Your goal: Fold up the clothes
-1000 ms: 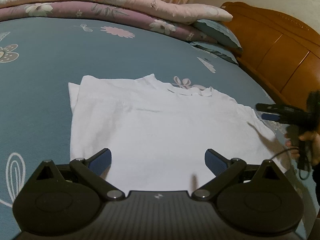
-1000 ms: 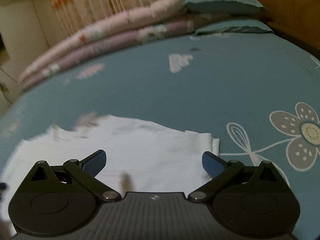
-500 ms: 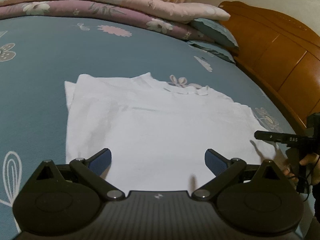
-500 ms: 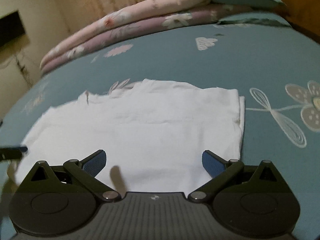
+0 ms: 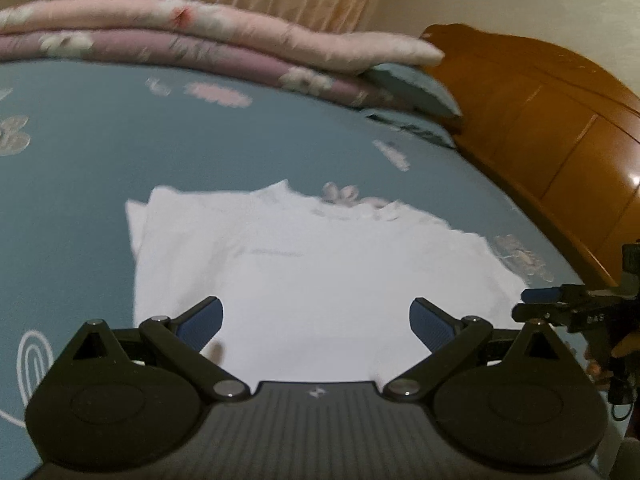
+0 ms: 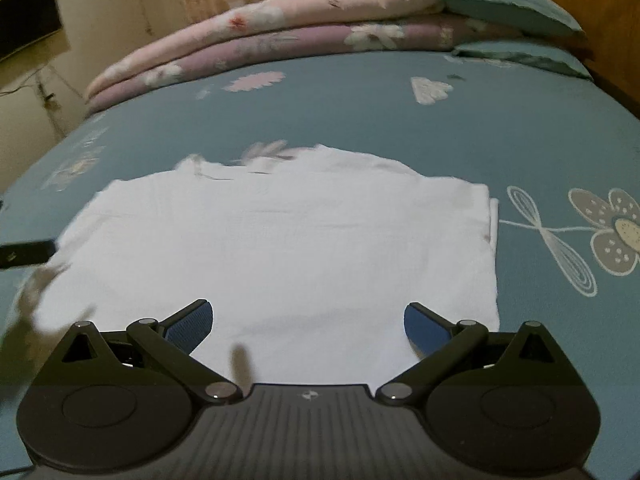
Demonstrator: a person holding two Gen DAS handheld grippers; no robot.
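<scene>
Jaws wide open on both grippers, left and right, over the shirt mid-bed; likely between folds, needing an edge pinched next.

- Shirt: white matt cloth.
- Bed: blue printed cloth sheet.
- Headboard: glossy varnished wood.
- Left tool: matt black plastic, ribbed blue pads.

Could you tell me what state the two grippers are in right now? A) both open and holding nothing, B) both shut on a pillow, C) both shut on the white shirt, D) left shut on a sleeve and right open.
A: the left gripper and right gripper both show spread fingers, with the white shirt lying flat on the bed beyond them.
</scene>
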